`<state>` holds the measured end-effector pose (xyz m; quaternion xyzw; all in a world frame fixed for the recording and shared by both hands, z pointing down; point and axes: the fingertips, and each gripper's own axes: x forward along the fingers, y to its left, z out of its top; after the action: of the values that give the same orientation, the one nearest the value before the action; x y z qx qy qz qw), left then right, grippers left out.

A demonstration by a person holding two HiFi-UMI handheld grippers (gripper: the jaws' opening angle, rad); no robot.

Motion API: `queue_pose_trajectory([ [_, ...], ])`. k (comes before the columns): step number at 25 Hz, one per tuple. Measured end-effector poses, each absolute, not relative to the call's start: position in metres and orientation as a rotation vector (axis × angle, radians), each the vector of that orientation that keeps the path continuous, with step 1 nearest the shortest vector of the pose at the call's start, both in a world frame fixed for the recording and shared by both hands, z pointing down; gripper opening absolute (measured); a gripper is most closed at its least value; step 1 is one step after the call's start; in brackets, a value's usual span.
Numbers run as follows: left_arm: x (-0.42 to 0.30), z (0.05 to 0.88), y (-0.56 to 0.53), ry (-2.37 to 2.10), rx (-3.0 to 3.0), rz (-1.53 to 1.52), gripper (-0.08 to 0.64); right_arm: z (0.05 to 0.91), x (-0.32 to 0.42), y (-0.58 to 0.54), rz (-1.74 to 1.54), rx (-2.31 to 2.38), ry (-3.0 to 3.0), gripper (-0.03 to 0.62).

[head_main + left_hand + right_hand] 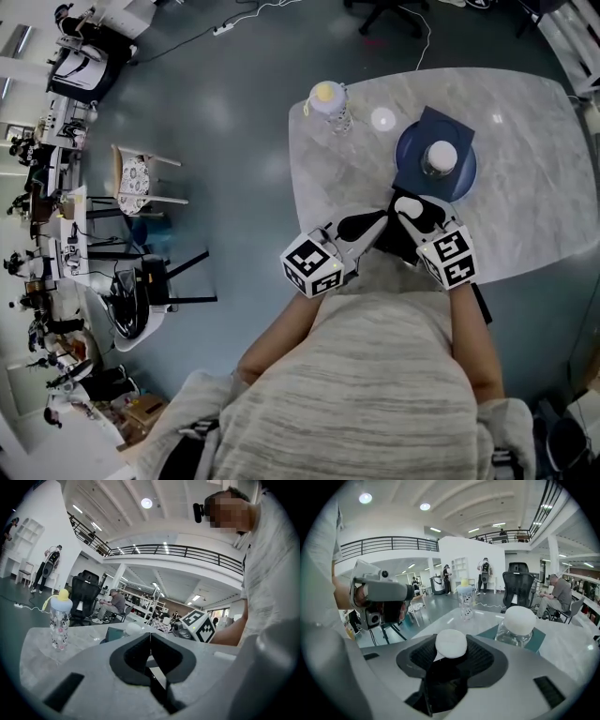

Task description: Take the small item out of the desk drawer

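Right gripper (pixel 410 208) at near edge of marble table (pixel 534 206), jaws pinching small white round item (pixel 451 643). Left gripper (pixel 364 225) just beside it at 9 o'clock, jaws pressed together, nothing between. Baby bottle (pixel 330 103) at 11 o'clock from grippers. White-capped jar (pixel 439 157) on blue plate (pixel 409 155) at 1 o'clock. White disc (pixel 382 119) between bottle and jar.

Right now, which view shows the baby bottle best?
The left gripper view: the baby bottle stands whole, side-on. The head view sees it from above; the right gripper view shows it small.
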<state>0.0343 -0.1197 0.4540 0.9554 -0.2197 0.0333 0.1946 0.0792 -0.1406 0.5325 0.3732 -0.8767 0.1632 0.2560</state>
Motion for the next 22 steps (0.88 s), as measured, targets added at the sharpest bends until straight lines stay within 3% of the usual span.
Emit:
queue_pose_trajectory([
  [11,0.039,0.435,-0.108,-0.584,2.735,0.060,0.015,0.468,0.095,-0.135,0.473,1.175,-2.544,0.178],
  [22,0.041,0.415,-0.103,-0.569,2.765,0.014,0.015,0.382,0.110,-0.130,0.723,1.273,-2.907,0.179],
])
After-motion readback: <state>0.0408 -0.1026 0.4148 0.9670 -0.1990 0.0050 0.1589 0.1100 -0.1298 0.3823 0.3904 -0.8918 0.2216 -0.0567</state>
